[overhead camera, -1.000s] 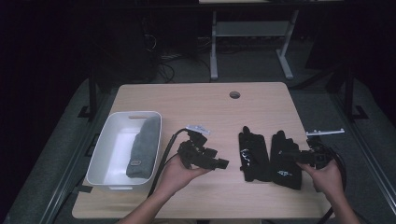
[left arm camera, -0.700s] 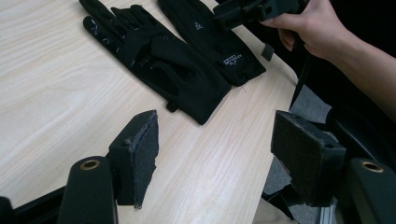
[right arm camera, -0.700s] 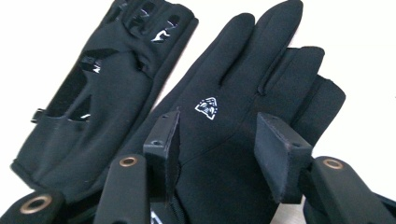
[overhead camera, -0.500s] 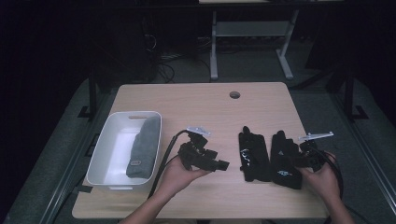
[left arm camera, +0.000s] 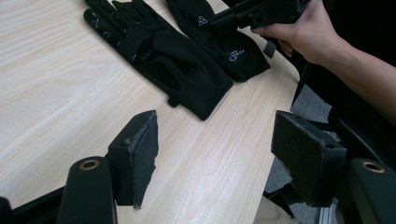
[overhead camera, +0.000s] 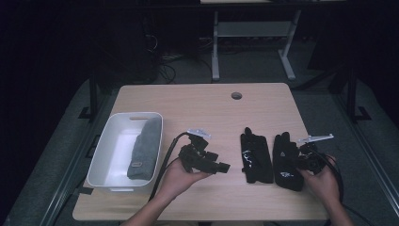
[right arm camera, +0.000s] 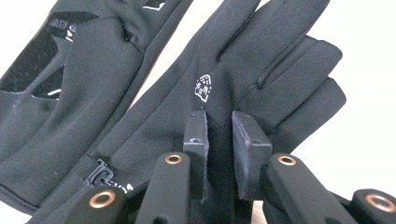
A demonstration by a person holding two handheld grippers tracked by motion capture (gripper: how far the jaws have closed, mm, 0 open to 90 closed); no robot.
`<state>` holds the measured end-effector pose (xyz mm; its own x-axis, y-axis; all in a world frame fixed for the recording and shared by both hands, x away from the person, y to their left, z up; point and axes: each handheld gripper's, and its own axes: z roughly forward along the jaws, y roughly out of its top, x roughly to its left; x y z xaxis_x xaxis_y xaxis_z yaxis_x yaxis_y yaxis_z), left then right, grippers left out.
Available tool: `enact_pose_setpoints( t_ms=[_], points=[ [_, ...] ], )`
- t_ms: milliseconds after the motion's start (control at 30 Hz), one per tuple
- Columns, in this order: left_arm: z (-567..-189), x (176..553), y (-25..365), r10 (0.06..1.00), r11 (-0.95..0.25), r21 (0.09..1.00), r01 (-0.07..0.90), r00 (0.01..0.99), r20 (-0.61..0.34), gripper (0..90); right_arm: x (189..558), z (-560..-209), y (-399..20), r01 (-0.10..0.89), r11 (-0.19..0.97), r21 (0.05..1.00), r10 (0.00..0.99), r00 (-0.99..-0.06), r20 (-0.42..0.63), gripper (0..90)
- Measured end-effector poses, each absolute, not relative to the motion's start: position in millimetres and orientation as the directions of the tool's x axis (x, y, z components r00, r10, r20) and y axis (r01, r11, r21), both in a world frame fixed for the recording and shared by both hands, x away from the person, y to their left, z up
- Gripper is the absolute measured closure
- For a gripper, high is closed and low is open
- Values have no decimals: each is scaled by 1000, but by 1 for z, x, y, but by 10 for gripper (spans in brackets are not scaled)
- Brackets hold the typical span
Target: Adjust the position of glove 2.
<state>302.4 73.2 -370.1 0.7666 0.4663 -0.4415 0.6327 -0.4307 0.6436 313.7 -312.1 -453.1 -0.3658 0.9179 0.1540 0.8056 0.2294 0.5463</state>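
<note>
Two black gloves lie side by side on the wooden table (overhead camera: 197, 108), fingers pointing away from me. My right gripper (right arm camera: 219, 126) has just been closing, and a fold of the right glove (right arm camera: 261, 56) is now pinched between its pads. From above, this gripper (overhead camera: 303, 160) sits on the glove's (overhead camera: 285, 162) right edge. The left glove (overhead camera: 256, 157) lies free beside it. My left gripper (overhead camera: 222, 165) hovers left of the gloves, pointing toward them. Its jaws (left arm camera: 217, 140) are open and hold nothing, and the left glove (left arm camera: 163, 56) lies beyond them.
A white bin (overhead camera: 101, 155) stands at the table's left with a grey folded cloth (overhead camera: 146, 148) inside. A cable hole (overhead camera: 236, 95) is at the far middle. The table's right edge runs close beside the right hand (overhead camera: 324, 181).
The right hand has edged slightly left onto the right glove. The left hand and both gloves have stayed put.
</note>
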Motion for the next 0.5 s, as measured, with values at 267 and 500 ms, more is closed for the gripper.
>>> enact_pose_setpoints(
  t_ms=[267, 500],
  points=[
    [-369, 303, 77, 472, -426, 647, 633, 765, -437, 315, 313, -437, -316, 808, 178, 562, 908, -355, 224, 774],
    [-368, 302, 79, 473, -419, 652, 632, 765, -438, 313, 314, -411, -304, 772, 198, 604, 884, -407, 230, 773]
  ],
)
